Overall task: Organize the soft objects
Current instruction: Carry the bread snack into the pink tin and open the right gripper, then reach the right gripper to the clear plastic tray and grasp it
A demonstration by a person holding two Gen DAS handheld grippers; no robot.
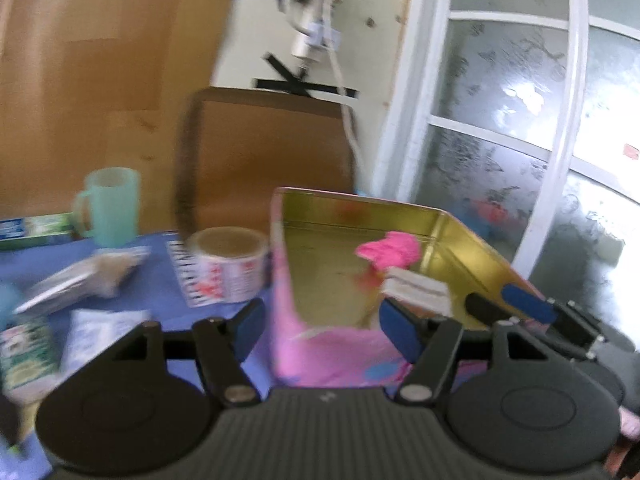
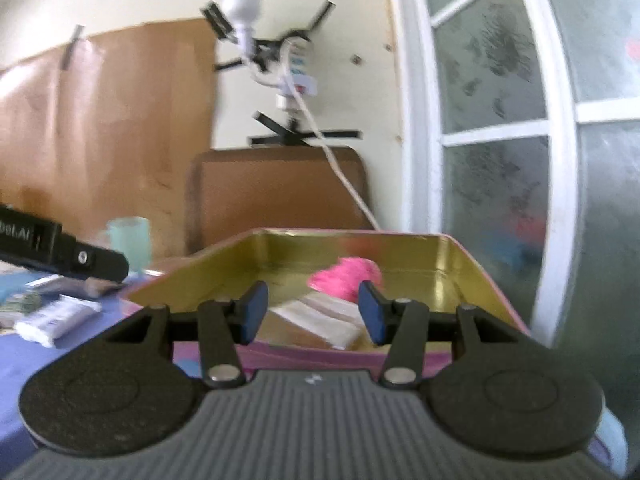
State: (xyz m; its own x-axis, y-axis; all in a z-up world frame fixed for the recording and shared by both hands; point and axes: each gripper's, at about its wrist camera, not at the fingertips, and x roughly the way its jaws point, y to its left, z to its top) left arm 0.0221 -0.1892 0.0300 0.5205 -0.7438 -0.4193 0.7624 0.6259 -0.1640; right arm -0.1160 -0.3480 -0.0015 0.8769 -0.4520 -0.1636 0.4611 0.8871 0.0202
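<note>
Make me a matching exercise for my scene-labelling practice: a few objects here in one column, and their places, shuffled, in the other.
Things:
1. crumpled pink soft cloth
2. pale green plastic mug
3. roll of printed tape
4. white folded pad

Places:
A. on the blue cloth just left of the gold-lined tin tray
B. inside the tray, toward its back
C. inside the tray, nearer the camera
D. at the far left rear of the table

Pairs: 1-B, 2-D, 3-A, 4-C

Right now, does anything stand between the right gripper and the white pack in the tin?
Only the tin's near wall: the open right gripper sits just outside it, with the white pack lying past it, beside the pink cloth.
</note>
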